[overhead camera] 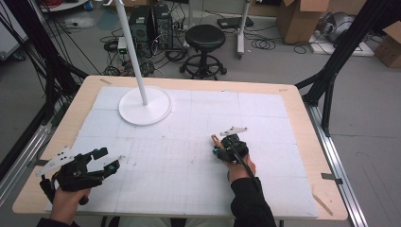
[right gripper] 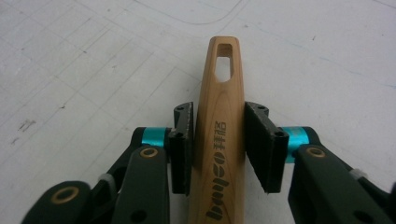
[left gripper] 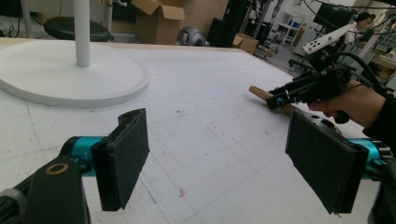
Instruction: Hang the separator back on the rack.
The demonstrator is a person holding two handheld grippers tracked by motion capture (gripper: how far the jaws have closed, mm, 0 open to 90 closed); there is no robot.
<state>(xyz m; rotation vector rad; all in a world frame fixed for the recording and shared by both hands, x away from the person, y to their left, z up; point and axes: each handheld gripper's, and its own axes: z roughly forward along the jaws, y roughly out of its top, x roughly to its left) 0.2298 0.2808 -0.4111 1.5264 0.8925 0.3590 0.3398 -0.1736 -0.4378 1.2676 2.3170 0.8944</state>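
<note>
Black and teal, the left gripper sits at the near left corner of the table, gripped from below by the person's left hand, which comes up from the table's near edge. Its jaws point toward the middle of the table and stand spread wide with nothing between them; in the left gripper view its pads float just over the surface. Farther back on the left stands a white lamp base with its slim pole rising out of it.

Right of centre, the right hand, in a dark sleeve, holds the right gripper low over the table, pointing away and a little left. A wooden handle, flat with a slot near its tip and dark lettering, lies on the table between its jaws. They sit close along both its edges; whether they already press it I cannot tell.

A white gridded mat covers the wooden table. Behind it, on a grey floor, are a black stool, cables and cardboard boxes.
</note>
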